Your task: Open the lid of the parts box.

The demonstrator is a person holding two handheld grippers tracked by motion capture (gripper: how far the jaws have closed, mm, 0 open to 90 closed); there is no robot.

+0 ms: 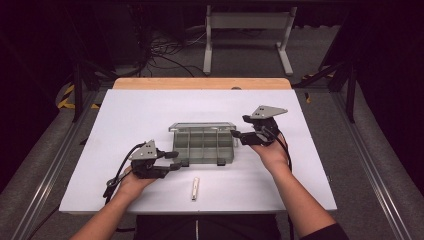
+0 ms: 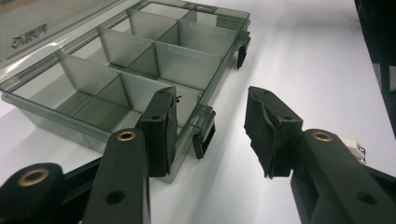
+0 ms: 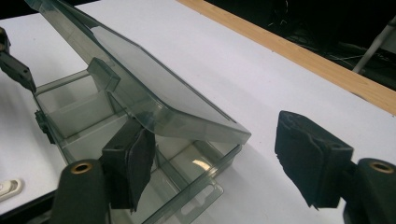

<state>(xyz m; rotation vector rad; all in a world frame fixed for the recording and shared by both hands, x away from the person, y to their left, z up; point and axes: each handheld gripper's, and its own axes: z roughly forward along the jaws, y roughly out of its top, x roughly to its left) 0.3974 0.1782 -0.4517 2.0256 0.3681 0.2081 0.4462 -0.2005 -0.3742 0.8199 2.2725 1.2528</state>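
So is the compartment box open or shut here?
Open. The compartment box has its lid raised at a slant above the dividers, and the compartments look empty.

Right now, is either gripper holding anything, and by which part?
Nothing is held. The left gripper stands open astride the organizer box's front wall; the right gripper is open beside its raised lid.

Left gripper (image 2: pixel 210 133) jaws apart, w/ box (image 2: pixel 140 65) corner & latch (image 2: pixel 204 140) between them. Box open, compartments empty. Small white part (image 2: pixel 356 148) behind right jaw.
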